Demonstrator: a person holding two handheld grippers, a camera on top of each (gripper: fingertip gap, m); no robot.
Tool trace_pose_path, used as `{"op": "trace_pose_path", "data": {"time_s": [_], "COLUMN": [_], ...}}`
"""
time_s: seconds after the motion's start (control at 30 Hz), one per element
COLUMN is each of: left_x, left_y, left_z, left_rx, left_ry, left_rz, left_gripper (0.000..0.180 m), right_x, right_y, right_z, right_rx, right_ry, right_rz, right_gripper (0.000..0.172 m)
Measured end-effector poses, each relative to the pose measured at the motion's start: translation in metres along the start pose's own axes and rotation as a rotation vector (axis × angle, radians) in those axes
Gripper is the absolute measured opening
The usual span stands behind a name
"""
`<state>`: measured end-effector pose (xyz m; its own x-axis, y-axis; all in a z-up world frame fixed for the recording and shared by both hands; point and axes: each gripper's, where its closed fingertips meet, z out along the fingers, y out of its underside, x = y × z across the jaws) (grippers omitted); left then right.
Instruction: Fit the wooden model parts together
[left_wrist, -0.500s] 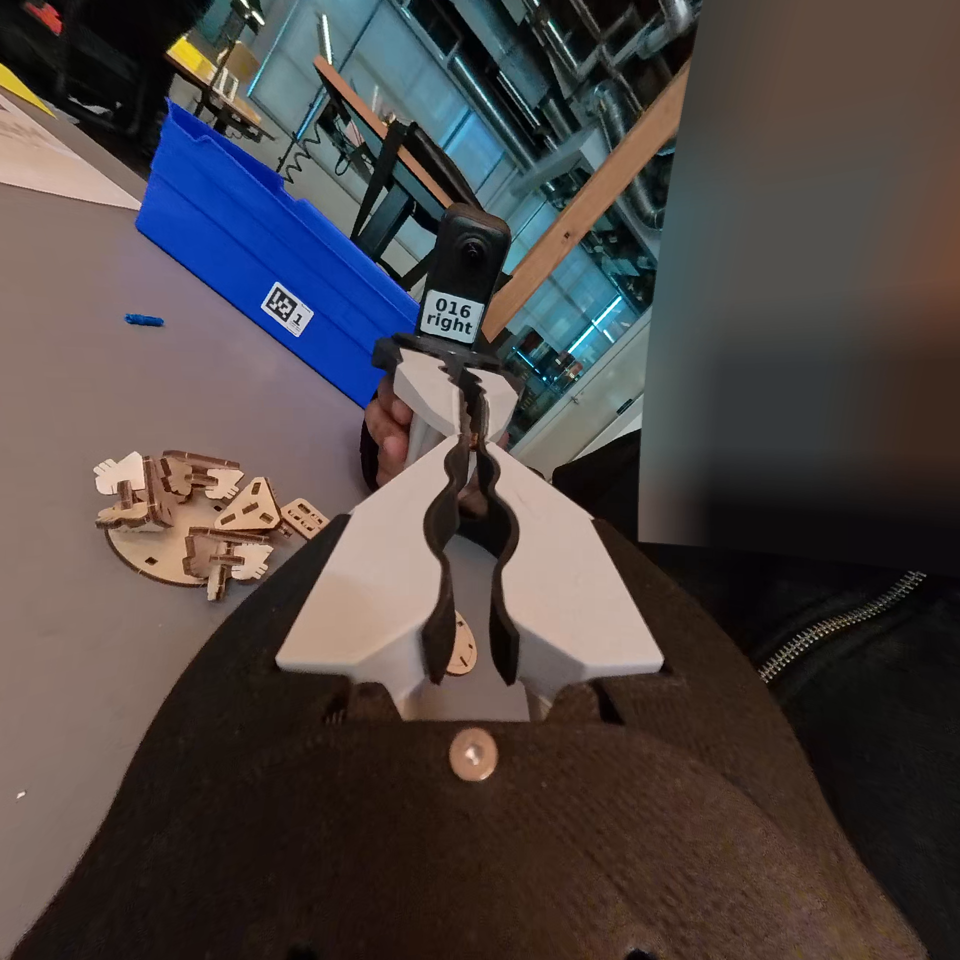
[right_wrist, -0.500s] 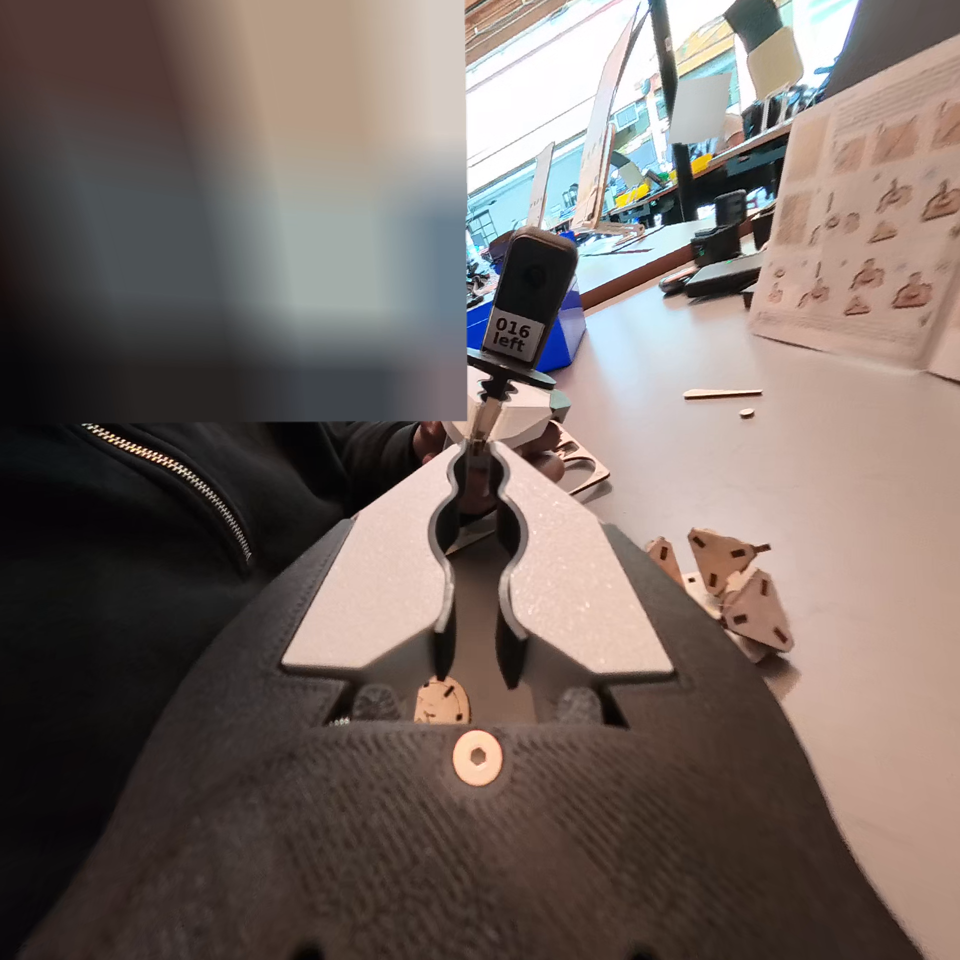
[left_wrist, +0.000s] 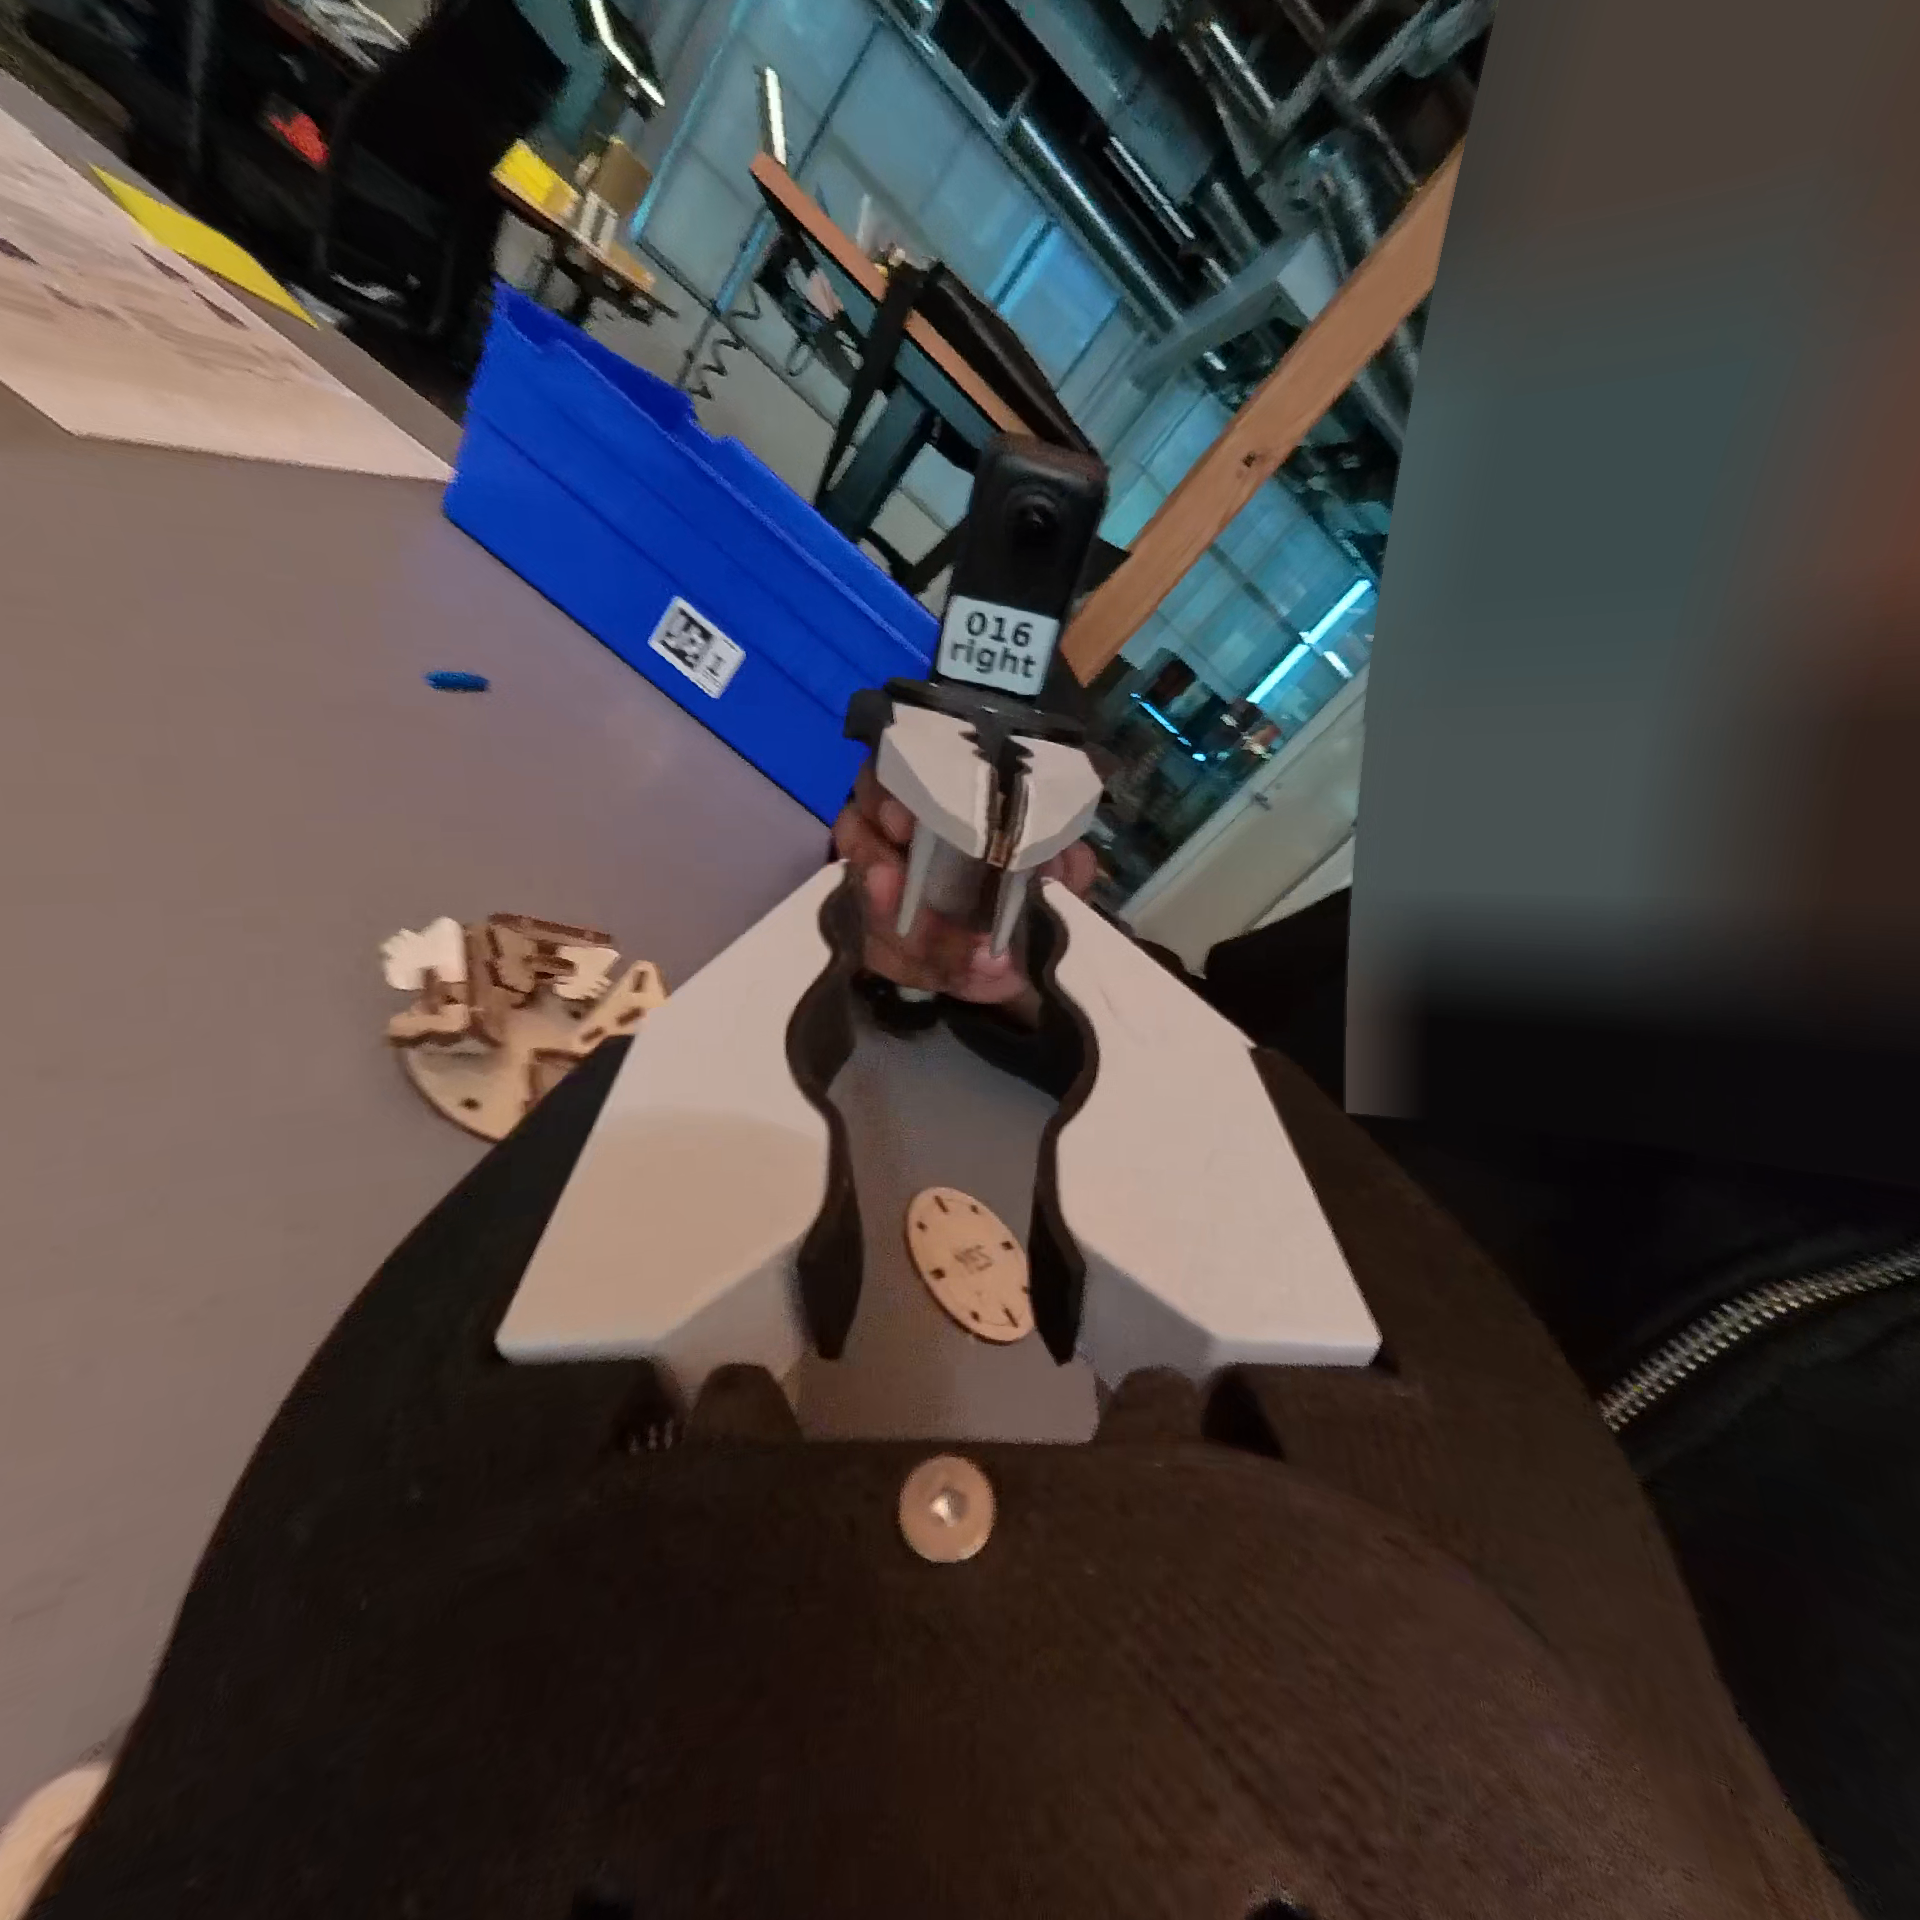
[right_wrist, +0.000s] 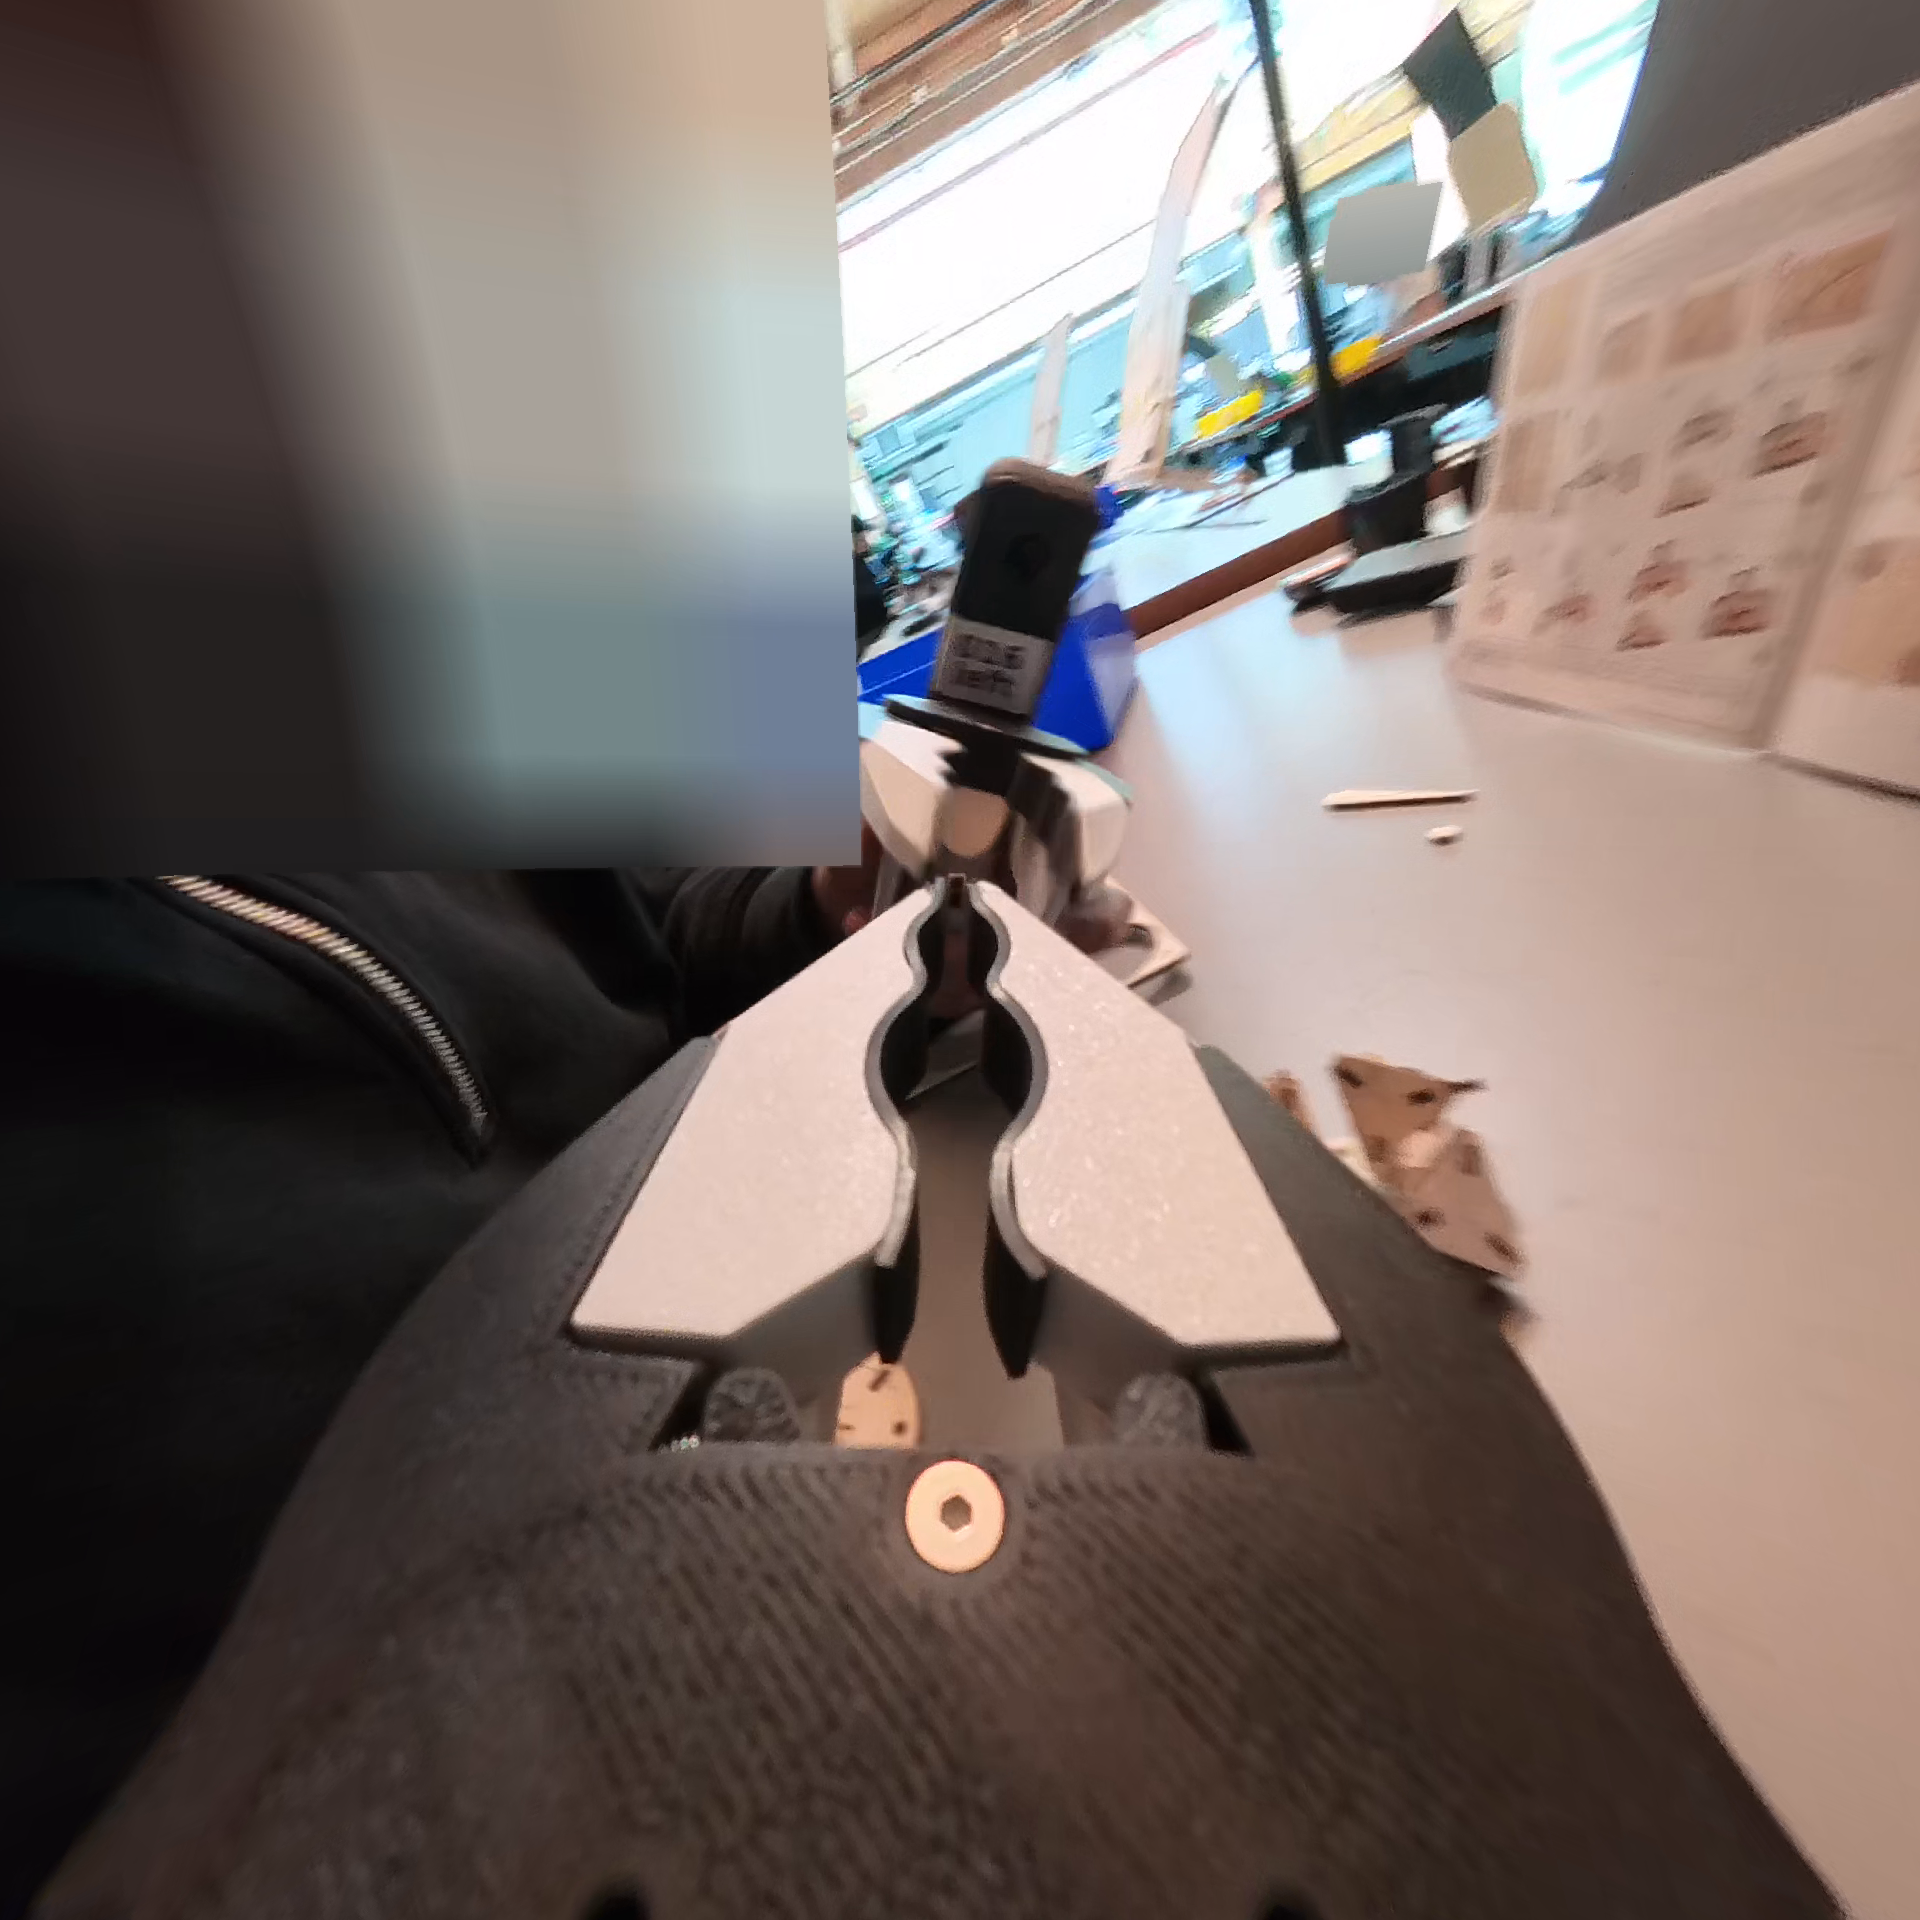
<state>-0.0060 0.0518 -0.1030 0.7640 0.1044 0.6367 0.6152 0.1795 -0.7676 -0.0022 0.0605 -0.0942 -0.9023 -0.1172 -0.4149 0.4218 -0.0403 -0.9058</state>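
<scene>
In the left wrist view my left gripper (left_wrist: 940, 912) is open and holds nothing. A round wooden disc (left_wrist: 971, 1262) lies on the grey table (left_wrist: 260, 831) beneath its fingers. Just beyond its tips, the right gripper (left_wrist: 1000, 847) faces it, shut on a thin wooden piece (left_wrist: 1008, 821) seen edge-on. In the right wrist view my right gripper (right_wrist: 954, 885) is shut, with the small wooden piece (right_wrist: 954, 883) pinched at its very tips. The left gripper (right_wrist: 987, 831) shows blurred just beyond, with its fingers apart. The disc (right_wrist: 878, 1408) also shows there, low between the fingers.
A partly built wooden assembly on a round base (left_wrist: 509, 1008) sits to the left, and a blue bin (left_wrist: 675, 582) stands behind it. Loose triangular wooden parts (right_wrist: 1423, 1153), a wooden stick (right_wrist: 1397, 798) and a picture instruction sheet (right_wrist: 1704, 488) lie to the right. A person in a dark zipped jacket (right_wrist: 312, 1039) is close by. The grippers are tip to tip, or close to it.
The left gripper, shut tip to tip with the right one on the thin piece, has opened and drawn back. The right gripper has closed fully and keeps the piece.
</scene>
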Motion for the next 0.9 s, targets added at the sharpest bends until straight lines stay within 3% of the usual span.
{"op": "trace_pose_path", "data": {"time_s": [0.13, 0.27, 0.43, 0.53, 0.67, 0.8, 0.9], "left_x": [-0.018, -0.046, -0.067, -0.072, -0.072, -0.073, -0.073], "left_y": [-0.014, -0.010, 0.005, 0.009, 0.003, 0.010, 0.013], "left_z": [-0.014, -0.023, -0.026, -0.026, -0.028, -0.024, -0.022], "left_rx": [0.020, -0.039, -0.137, -0.153, -0.109, -0.146, -0.166], "left_ry": [-0.156, -0.360, -0.475, -0.486, -0.471, -0.469, -0.488], "left_rz": [0.098, 0.166, 0.206, 0.180, 0.135, 0.138, 0.169], "left_gripper": [0.032, 0.031, 0.032, 0.033, 0.032, 0.033, 0.033], "right_x": [0.020, 0.040, 0.031, 0.035, 0.051, 0.062, 0.068], "right_y": [-0.002, 0.021, 0.047, 0.074, 0.092, 0.095, 0.098], "right_z": [-0.013, -0.018, -0.001, 0.002, -0.008, -0.008, -0.007], "right_rx": [-0.045, -0.263, -0.478, -0.680, -0.962, -1.116, -1.190], "right_ry": [0.147, 0.337, 0.379, 0.453, 0.626, 0.713, 0.749], "right_rz": [-0.089, -0.282, -0.426, -0.544, -0.862, -1.161, -1.281], "right_gripper": [0.000, 0.000, 0.000, 0.000, 0.000, 0.000, 0.001]}}
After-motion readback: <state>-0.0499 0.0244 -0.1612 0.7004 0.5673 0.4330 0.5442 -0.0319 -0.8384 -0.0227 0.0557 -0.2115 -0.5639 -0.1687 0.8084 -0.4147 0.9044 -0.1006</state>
